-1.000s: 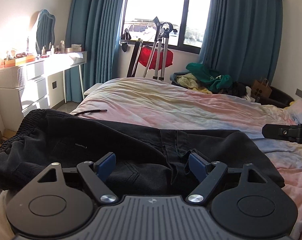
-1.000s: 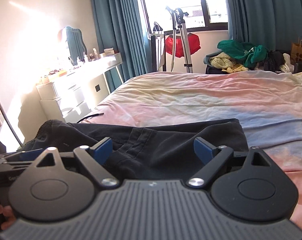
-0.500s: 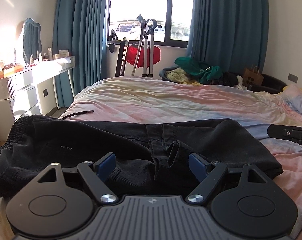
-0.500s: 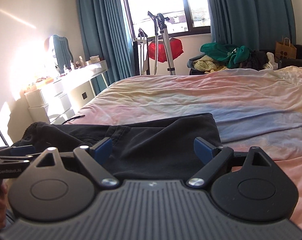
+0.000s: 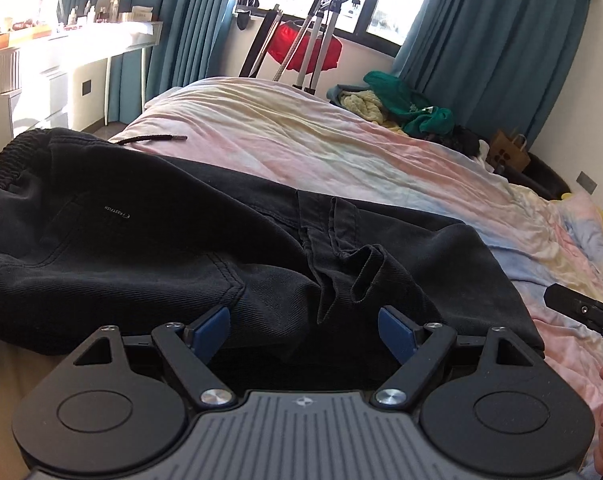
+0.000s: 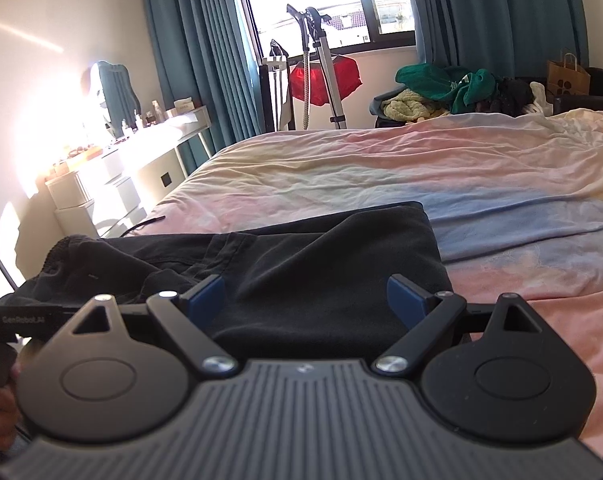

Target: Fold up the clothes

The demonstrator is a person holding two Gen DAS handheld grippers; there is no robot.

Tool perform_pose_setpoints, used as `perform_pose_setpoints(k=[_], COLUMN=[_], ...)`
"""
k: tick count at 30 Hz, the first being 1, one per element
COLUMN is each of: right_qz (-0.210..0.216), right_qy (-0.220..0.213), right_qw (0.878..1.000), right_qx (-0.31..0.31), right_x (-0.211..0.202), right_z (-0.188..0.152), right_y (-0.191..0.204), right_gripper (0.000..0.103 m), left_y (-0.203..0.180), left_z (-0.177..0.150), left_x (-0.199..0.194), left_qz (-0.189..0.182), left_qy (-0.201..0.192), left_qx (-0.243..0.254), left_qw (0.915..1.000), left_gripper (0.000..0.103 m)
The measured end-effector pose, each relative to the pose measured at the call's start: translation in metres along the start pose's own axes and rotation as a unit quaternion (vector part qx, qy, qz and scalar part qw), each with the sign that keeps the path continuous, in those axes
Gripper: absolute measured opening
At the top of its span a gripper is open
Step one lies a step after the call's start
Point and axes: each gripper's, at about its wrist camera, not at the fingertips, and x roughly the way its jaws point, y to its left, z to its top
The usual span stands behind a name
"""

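Your left gripper (image 5: 303,334) has dipped and rolled toward the black trousers (image 5: 181,248), jaws spread wide, nothing pinched. Your right gripper (image 6: 306,300) has sunk lower over the folded leg end, spread too. The trousers lie flat on the bed (image 5: 341,152), so you look set to take hold for a fold.

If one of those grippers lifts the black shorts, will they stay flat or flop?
Probably flop: the black shorts already lie in soft folds and creases on the bed. The thick-looking twill weave suggests some weight, so the free side would likely hang down.
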Motion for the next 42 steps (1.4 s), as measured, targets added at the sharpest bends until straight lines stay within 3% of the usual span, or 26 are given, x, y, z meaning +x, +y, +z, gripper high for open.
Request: perform_pose_setpoints(k=[6,10,13,19,20,27,31,38,42], right_qz=[-0.011,-0.017,-0.016,-0.012,-0.012,-0.011,-0.008,-0.007,-0.013], right_qy=[0.024,0.04,0.054,0.076,0.078,0.094,0.105,0.121,0.118], right_qw=[0.999,0.997,0.995,0.992,0.992,0.989,0.987,0.983,0.984], right_qx=[0.04,0.065,0.081,0.097,0.099,0.116,0.123,0.141,0.13], right_x=[0.008,0.013,0.016,0.021,0.022,0.027,0.03,0.035,0.036], right_z=[-0.002,-0.003,-0.003,-0.008,-0.009,-0.012,-0.014,-0.019,-0.02], right_y=[-0.016,-0.025,-0.03,-0.033,-0.033,-0.038,-0.038,-0.041,-0.038], right_gripper=[0.09,0.09,0.09,0.09,0.09,0.09,0.09,0.09,0.09], left_y=[0.046,0.09,0.126,0.187,0.191,0.21,0.224,0.263,0.275], left_z=[0.025,0.028,0.024,0.008,0.006,0.002,-0.006,-0.011,-0.004], left_x=[-0.024,-0.053,-0.065,-0.05,-0.048,-0.027,-0.018,-0.012,-0.012], left_qz=[0.002,0.018,0.023,0.024,0.022,0.024,0.017,-0.013,0.012], left_qy=[0.007,0.004,0.001,0.006,0.003,0.015,0.019,-0.053,-0.097], left_qx=[-0.075,-0.154,-0.237,-0.388,-0.4,-0.448,-0.485,-0.552,-0.551], left_qw=[0.9972,0.9878,0.9711,0.9212,0.916,0.8934,0.874,0.8318,0.8286], left_gripper=[0.084,0.086,0.088,0.09,0.09,0.094,0.094,0.093,0.089])
